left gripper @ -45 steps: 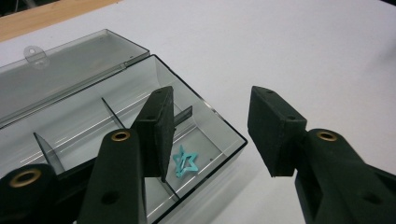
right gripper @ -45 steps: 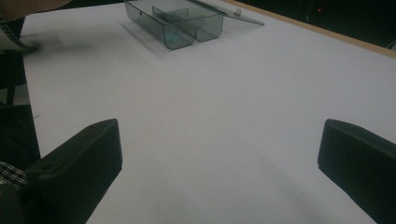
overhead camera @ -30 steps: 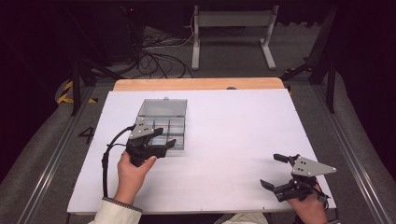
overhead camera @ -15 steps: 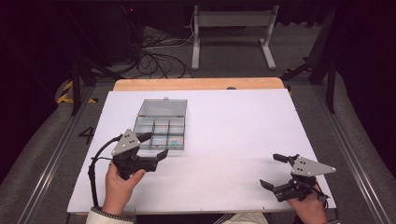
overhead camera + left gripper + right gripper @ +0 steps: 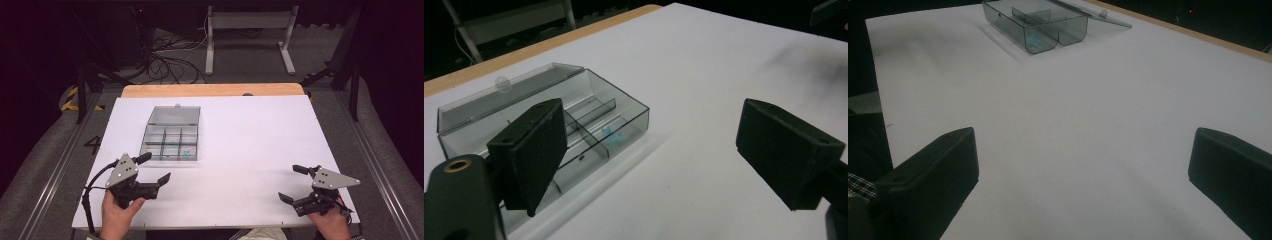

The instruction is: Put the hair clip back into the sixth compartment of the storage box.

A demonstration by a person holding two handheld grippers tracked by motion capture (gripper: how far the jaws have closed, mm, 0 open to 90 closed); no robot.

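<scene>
Two grippers rest near the front edge of the white counter (image 5: 260,150). Box (image 5: 170,140), clear, lid open, lies left of centre, holding a small blue piece (image 5: 186,153). Left gripper (image 5: 152,169) sits just before the box, its fingers just opened wide, nothing between. Right gripper (image 5: 292,183), well apart: fingers spread, empty.

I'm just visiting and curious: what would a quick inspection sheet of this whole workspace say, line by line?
Surface: white table top, wooden strip along its far edge.
Job's things: clear compartment box, lid open toward the far side; a small blue item in a near compartment.
Clutter: nothing seen.
Grippers: left gripper open, holding nothing, its jaws have just been opening, near the box; right gripper open, empty, at the near right corner.
Cables: a black cable trails from the left gripper; more lie tangled on the floor beyond.
Surroundings: dark room, metal stand behind the table.
</scene>
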